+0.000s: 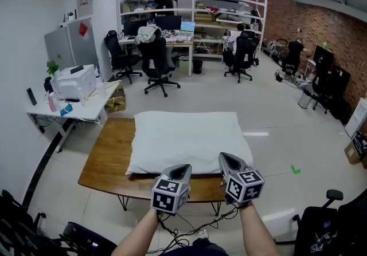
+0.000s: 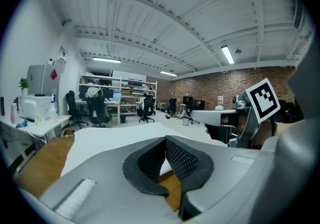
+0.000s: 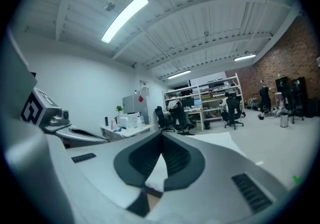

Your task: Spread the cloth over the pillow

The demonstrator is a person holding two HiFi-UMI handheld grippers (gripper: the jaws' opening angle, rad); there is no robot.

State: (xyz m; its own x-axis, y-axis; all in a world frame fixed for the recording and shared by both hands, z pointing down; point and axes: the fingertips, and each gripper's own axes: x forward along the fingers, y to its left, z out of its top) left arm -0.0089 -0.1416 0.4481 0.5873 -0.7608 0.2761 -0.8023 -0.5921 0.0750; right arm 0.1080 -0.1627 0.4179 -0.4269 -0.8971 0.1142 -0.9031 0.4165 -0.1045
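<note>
A white pillow (image 1: 186, 137) lies flat on the wooden table (image 1: 109, 154), and a white cloth seems to cover it; I cannot tell the cloth from the pillow. My left gripper (image 1: 184, 168) hovers at the table's front edge, just short of the pillow, shut and empty. My right gripper (image 1: 225, 157) is beside it, over the pillow's front edge, also shut and empty. In the left gripper view the closed jaws (image 2: 165, 140) point across the white surface (image 2: 105, 140). In the right gripper view the closed jaws (image 3: 161, 135) point the same way, with white fabric (image 3: 157, 170) below them.
A white side table (image 1: 86, 110) with a printer (image 1: 74, 80) stands to the left of the wooden table. Office chairs (image 1: 157, 60) and desks fill the back of the room, with people seated there. Black chairs stand at the bottom left (image 1: 23, 220) and bottom right (image 1: 327, 220).
</note>
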